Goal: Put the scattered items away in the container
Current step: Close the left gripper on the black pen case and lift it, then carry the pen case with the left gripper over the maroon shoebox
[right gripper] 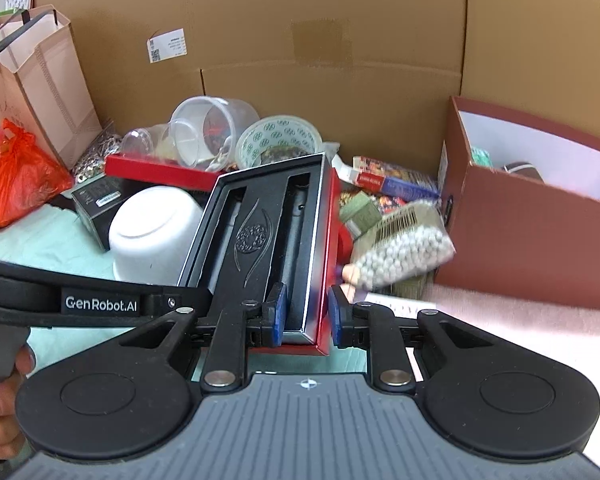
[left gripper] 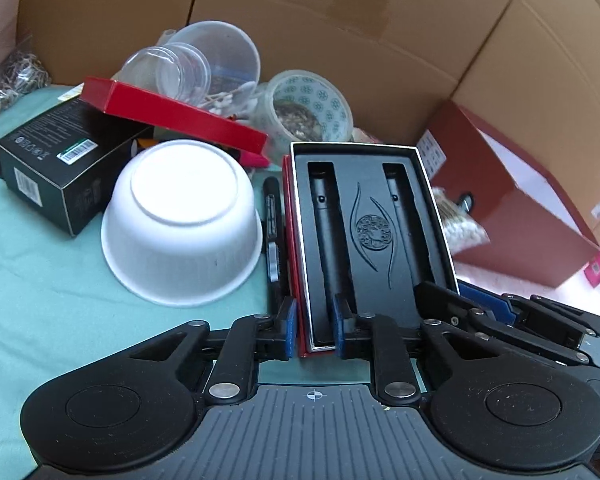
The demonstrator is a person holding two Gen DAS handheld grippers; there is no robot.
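Observation:
An open red gift box (left gripper: 364, 236) with a black insert and two black pens lies in front of me; it also shows in the right wrist view (right gripper: 268, 248). My left gripper (left gripper: 315, 330) is shut on its near left wall. My right gripper (right gripper: 306, 316) is shut on its near right wall, and its fingers (left gripper: 484, 300) reach in from the right in the left wrist view. The brown-red container (right gripper: 532, 236) stands open at the right, also in the left wrist view (left gripper: 512, 208). A pack of white cotton swabs (right gripper: 404, 240) lies beside it.
An upturned white bowl (left gripper: 184, 220), a black marker (left gripper: 272, 232), a black carton (left gripper: 60, 160), a red lid (left gripper: 172, 112), clear plastic tubs (left gripper: 204, 64) and a patterned tub (left gripper: 308, 108) crowd the green cloth. Cardboard walls (right gripper: 300, 40) stand behind. A paper bag (right gripper: 40, 80) and orange bag (right gripper: 16, 180) are left.

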